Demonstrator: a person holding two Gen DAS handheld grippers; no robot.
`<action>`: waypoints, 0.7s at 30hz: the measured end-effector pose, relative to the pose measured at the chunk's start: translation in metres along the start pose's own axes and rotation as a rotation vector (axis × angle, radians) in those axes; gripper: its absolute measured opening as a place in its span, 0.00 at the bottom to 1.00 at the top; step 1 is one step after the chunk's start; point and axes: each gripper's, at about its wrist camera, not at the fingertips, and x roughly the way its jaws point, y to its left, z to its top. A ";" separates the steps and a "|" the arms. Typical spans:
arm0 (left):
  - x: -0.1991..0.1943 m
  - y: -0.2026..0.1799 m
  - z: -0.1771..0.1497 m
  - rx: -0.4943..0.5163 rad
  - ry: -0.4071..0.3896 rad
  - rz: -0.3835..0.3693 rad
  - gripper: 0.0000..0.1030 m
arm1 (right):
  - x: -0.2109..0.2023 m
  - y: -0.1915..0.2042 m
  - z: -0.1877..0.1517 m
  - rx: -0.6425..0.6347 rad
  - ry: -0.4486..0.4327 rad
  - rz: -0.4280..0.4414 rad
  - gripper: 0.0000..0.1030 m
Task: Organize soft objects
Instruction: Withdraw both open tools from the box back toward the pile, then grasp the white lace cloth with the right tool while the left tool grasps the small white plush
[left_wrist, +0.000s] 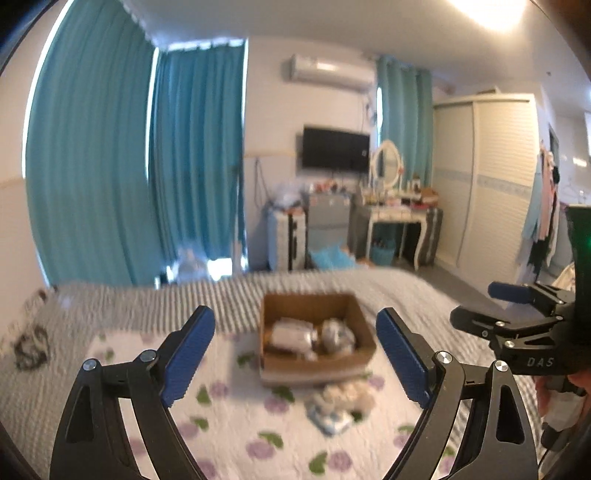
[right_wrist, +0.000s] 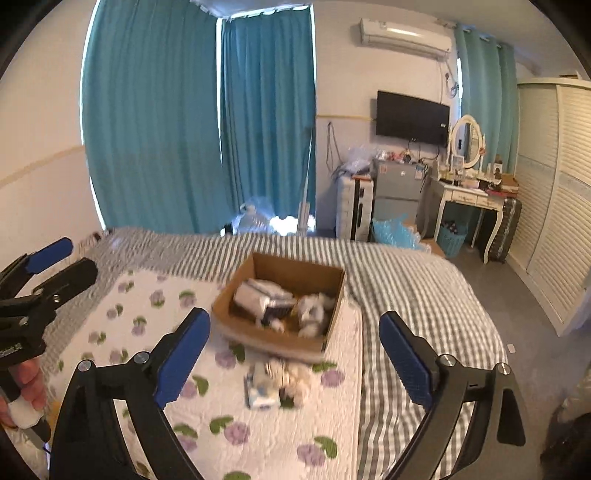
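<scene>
- The room is a bedroom: teal curtains (right_wrist: 155, 122) hang along the far wall at the left, a bed with a grey striped sheet (right_wrist: 413, 291) fills the foreground, and a white quilt printed with purple flowers (right_wrist: 155, 332) lies over the near part of it.
- At the left of the right wrist view, the left gripper (right_wrist: 44, 264) is held by a hand (right_wrist: 26, 391); its blue-padded jaws stand wide apart with nothing between them.
- In its own view the left gripper (left_wrist: 295, 354) frames the box between its spread pads without touching it.
- A cardboard box (right_wrist: 269, 338) sits near the middle of the bed, on the far edge of the quilt, open at the top.
- Inside it lie several soft items (right_wrist: 280, 302), white and grey, blurred so their kind cannot be told.
- Just in front of the box, on the quilt, lies a small pile of soft things (right_wrist: 277, 384), white, cream and pale blue, apart from both grippers.
- The right gripper (right_wrist: 295, 354) is also wide open and empty, raised above the quilt.
- Farther right, against the far wall, hang an air conditioner (right_wrist: 406, 37) and a dark television (right_wrist: 412, 118).
- A white dressing table with an oval mirror (right_wrist: 467, 177) stands beside a slatted wardrobe (right_wrist: 554, 192) at the right edge.
</scene>
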 end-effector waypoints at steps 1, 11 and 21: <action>0.004 0.000 -0.011 -0.006 0.019 0.012 0.88 | 0.006 0.001 -0.009 -0.007 0.014 0.002 0.90; 0.084 0.001 -0.088 -0.059 0.210 0.063 0.88 | 0.089 -0.023 -0.073 0.026 0.166 0.007 0.90; 0.160 -0.001 -0.151 -0.069 0.377 0.087 0.88 | 0.188 -0.040 -0.119 0.027 0.311 0.044 0.88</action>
